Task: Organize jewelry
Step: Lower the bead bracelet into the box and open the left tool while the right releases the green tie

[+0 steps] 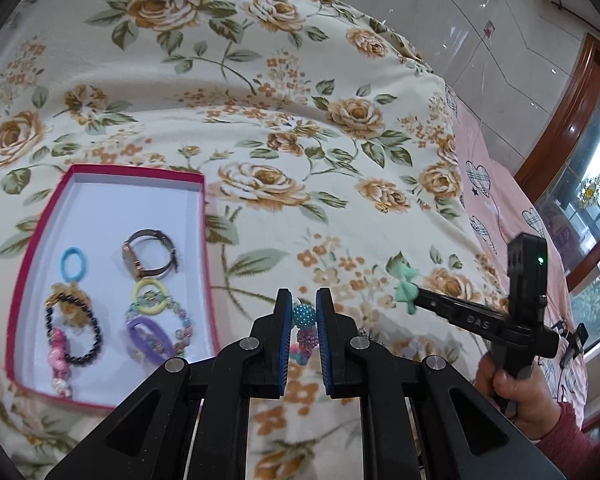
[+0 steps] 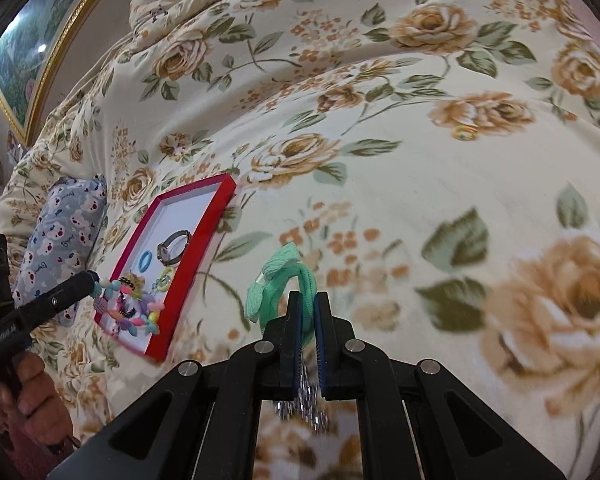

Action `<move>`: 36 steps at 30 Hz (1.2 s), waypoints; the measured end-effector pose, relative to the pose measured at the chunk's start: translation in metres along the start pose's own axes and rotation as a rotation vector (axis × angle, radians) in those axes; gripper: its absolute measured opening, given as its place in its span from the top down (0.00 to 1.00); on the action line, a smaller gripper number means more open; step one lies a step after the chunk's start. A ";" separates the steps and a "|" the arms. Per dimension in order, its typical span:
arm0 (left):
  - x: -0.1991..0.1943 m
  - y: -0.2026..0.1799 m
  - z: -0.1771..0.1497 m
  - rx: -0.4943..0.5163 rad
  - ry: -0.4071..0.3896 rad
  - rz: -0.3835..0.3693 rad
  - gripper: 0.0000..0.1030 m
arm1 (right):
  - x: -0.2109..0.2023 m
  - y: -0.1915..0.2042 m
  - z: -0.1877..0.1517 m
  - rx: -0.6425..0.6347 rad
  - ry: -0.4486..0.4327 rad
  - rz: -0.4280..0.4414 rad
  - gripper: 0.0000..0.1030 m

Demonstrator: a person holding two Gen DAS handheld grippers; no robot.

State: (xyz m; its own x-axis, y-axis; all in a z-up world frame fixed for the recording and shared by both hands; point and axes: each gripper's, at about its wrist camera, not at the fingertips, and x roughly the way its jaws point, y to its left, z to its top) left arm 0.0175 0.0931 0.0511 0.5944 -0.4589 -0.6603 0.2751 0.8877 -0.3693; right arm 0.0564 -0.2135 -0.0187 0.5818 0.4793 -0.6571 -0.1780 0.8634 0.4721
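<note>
A red box (image 1: 136, 170) with a white inside lies on the floral blanket and holds a watch (image 1: 150, 254), several hair ties and a black bead bracelet (image 1: 94, 330). My left gripper (image 1: 304, 300) is shut on a string of coloured beads (image 1: 303, 315), just right of the box. My right gripper (image 2: 309, 300) is shut on a mint green bow hair tie (image 2: 276, 284), held above the blanket. Something silvery and glittering (image 2: 304, 404) hangs under its jaws. In the right wrist view the left gripper (image 2: 94, 278) holds the bead string (image 2: 132, 312) over the box's (image 2: 218, 224) near end.
The floral blanket (image 1: 260, 80) covers the bed. A pink sheet with hearts (image 1: 484, 184) shows at its right edge, beside a wood-framed glass door (image 1: 560, 120). A grey patterned pillow (image 2: 64, 232) lies left of the box, under a gold-framed picture (image 2: 40, 40). A hand (image 1: 516, 396) grips the right tool.
</note>
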 end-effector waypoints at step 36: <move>-0.124 0.085 -0.041 -0.197 -0.114 0.193 0.89 | 0.058 0.143 -0.018 -0.240 0.122 0.194 0.95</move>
State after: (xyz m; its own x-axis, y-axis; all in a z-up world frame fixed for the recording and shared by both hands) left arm -0.0639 0.2236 0.0746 0.7057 -0.2650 -0.6571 0.0035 0.9287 -0.3708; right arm 0.0498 -0.0591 0.0003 0.4218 0.6411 -0.6412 -0.4665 0.7598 0.4528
